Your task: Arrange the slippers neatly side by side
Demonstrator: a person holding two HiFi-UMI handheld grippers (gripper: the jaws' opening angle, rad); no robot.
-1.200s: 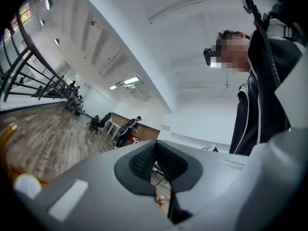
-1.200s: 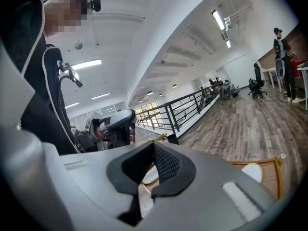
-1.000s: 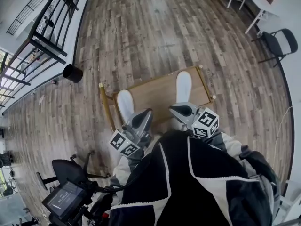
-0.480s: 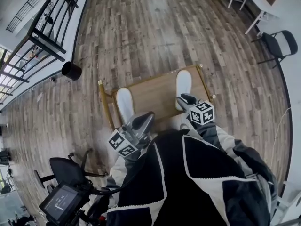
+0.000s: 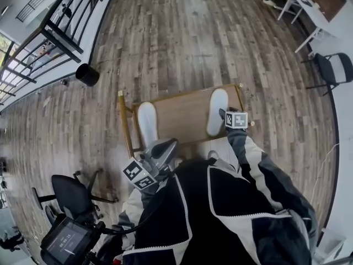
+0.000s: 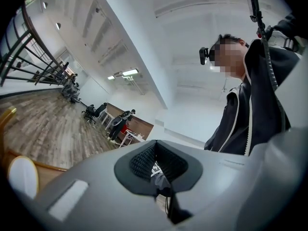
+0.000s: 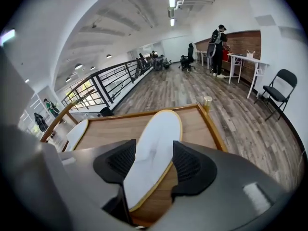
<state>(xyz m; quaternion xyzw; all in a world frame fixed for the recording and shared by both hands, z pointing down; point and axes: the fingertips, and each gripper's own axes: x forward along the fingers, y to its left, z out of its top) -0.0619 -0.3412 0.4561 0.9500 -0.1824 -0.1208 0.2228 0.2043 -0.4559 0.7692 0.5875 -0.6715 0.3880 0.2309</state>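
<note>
Two white slippers lie apart on a low wooden table (image 5: 182, 96). The left slipper (image 5: 147, 123) is near the table's left end, the right slipper (image 5: 217, 111) near its right end. My right gripper (image 5: 225, 115) is down at the right slipper's near end. In the right gripper view its jaws have just been opening and straddle the right slipper (image 7: 156, 143); the pads do not press on it. The left slipper (image 7: 76, 134) shows at that view's left. My left gripper (image 5: 167, 145) hangs in front of the table, shut and empty, its pads (image 6: 144, 160) pressed together.
The table has a raised yellow rim (image 7: 213, 129) with a knob at its corner (image 7: 207, 100). A black bin (image 5: 86, 74) and a railing (image 5: 58, 35) stand to the left. A black office chair (image 5: 69, 195) is close behind me. A folding chair (image 5: 337, 68) and a white table (image 5: 309, 7) stand far right.
My right gripper has swung down and forward from in front of my chest to the right slipper, and its jaws have opened. The left gripper has hardly shifted.
</note>
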